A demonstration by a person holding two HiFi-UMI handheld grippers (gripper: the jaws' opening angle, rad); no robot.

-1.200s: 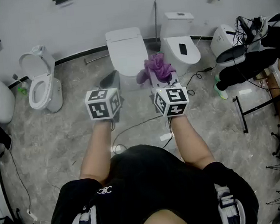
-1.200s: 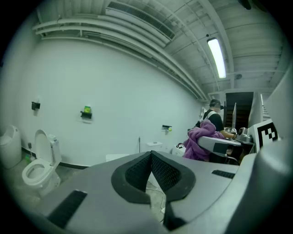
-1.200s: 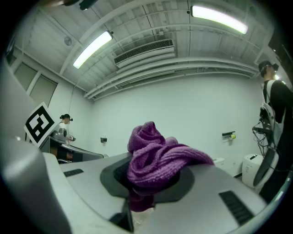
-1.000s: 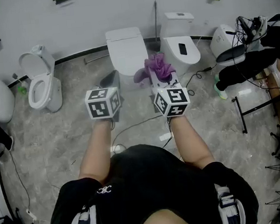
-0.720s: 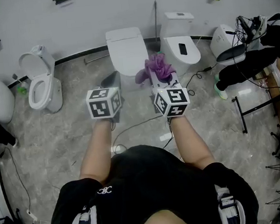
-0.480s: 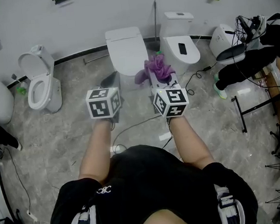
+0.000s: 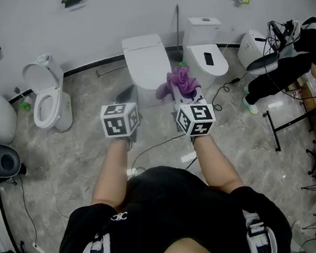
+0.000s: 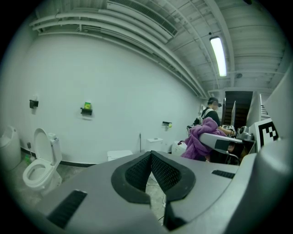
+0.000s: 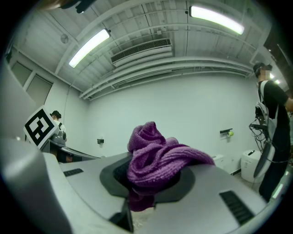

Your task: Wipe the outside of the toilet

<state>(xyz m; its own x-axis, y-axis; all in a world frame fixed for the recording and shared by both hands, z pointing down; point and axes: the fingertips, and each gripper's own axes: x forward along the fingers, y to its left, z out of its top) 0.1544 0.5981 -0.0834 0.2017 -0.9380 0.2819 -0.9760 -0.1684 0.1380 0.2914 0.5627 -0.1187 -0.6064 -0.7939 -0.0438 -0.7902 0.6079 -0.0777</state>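
Two tongs are held out side by side at about the same height, both aimed toward the plain white wall [image 7: 134, 7]. The target, as I read it, is the white toilet with the closed lid [image 7: 146, 60]. It stands on the grey stone-patterned floor [image 7: 82, 153] against that wall, straight ahead of the pair and lower. Its long axis runs from the wall toward the person. The right tongs [image 7: 184, 90] are clamped on a bunched purple knitted cloth [image 7: 179, 81]; in the right gripper view the cloth [image 9: 153, 160] fills the gap between the pads and spills over the top. In the head view the cloth overlaps the toilet's front right corner, but contact cannot be confirmed. The left gripper view shows the toilet [image 8: 120, 155] low and farther off, so they are probably apart. The left tongs [image 7: 126, 94] are closed pad to pad with nothing between. Judgement: the right hand is nearer the toilet's right flank, and the coming move is forward and down with the cloth. A white toilet with a raised seat [image 7: 45, 98] stands well off to the left and looks unrelated.
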